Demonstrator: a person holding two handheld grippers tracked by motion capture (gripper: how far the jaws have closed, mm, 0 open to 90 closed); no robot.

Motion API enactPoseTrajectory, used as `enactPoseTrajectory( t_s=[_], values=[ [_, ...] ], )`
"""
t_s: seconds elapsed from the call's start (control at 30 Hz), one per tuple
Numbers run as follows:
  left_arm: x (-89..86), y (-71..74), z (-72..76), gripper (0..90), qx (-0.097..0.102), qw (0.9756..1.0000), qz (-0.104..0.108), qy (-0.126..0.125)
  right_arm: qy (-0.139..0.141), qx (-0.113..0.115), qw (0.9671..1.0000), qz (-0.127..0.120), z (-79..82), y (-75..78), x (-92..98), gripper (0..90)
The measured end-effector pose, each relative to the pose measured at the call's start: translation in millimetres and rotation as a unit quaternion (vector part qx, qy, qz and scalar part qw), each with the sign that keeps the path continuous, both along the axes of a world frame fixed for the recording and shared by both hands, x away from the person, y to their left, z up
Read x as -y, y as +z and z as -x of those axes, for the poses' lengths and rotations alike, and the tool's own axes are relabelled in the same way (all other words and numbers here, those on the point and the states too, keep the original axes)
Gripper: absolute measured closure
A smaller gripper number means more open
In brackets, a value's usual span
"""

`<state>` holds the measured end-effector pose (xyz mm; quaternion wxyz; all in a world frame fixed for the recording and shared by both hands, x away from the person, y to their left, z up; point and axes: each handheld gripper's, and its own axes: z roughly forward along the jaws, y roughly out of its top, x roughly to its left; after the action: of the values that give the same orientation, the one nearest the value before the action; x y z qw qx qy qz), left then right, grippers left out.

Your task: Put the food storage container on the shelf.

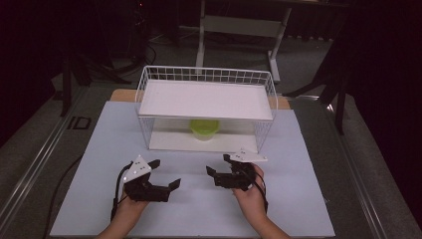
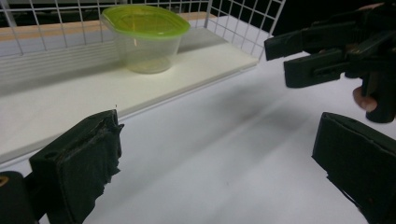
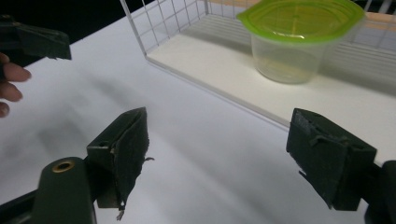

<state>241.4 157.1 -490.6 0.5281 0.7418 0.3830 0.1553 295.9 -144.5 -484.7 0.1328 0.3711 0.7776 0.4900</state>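
In the high view, a white wire rack with two white shelves stands toward the far side of a pale table mat. On its lower shelf sits a clear plastic container with a green lid, near the middle and set back from the shelf's front edge. The rack's front side is open between the shelves. The left gripper and right gripper rest low over the mat on the near side, each held in a hand, apart from each other and well short of the rack; bare mat lies all around them. Both have their jaws spread with nothing between.

In the left gripper view, the two black jaws stand wide apart over bare white mat. The container is ahead and to the left on the lower shelf, upright, lid on, with free shelf around it. The shelf's front edge runs diagonally across the frame, and the wire side wall rises behind the container. The right gripper shows at upper right, jaws parted.

In the right gripper view, the jaws are likewise spread and empty over the mat. The container stands ahead to the right, past the shelf's front edge; the rack's corner post rises at upper left, with open mat to the left of it
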Motion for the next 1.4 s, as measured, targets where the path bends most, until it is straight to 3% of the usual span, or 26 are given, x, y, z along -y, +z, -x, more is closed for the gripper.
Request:
enactPoseTrajectory(
  t_s=[0.73, 1.03, 1.4],
  values=[
    [-21.3, -1.5, 17.4, 2.1, -0.004, 1.0, -0.004, -0.003, 0.005, 0.01, 0.9999, 0.006, 32.0, 0.8, 38.8, 19.2],
    [-25.4, -3.8, 22.0, 2.1, -0.008, 1.0, -0.003, -0.002, 0.017, -0.004, 0.9997, 0.016, 39.3, -3.8, 48.0, 18.9],
    [-16.9, -17.9, 22.0, 2.1, -0.015, 0.9993, 0.002, -0.033, 0.013, -0.008, 0.9997, 0.019, 43.1, -19.3, 61.6, 19.0]
  ],
)
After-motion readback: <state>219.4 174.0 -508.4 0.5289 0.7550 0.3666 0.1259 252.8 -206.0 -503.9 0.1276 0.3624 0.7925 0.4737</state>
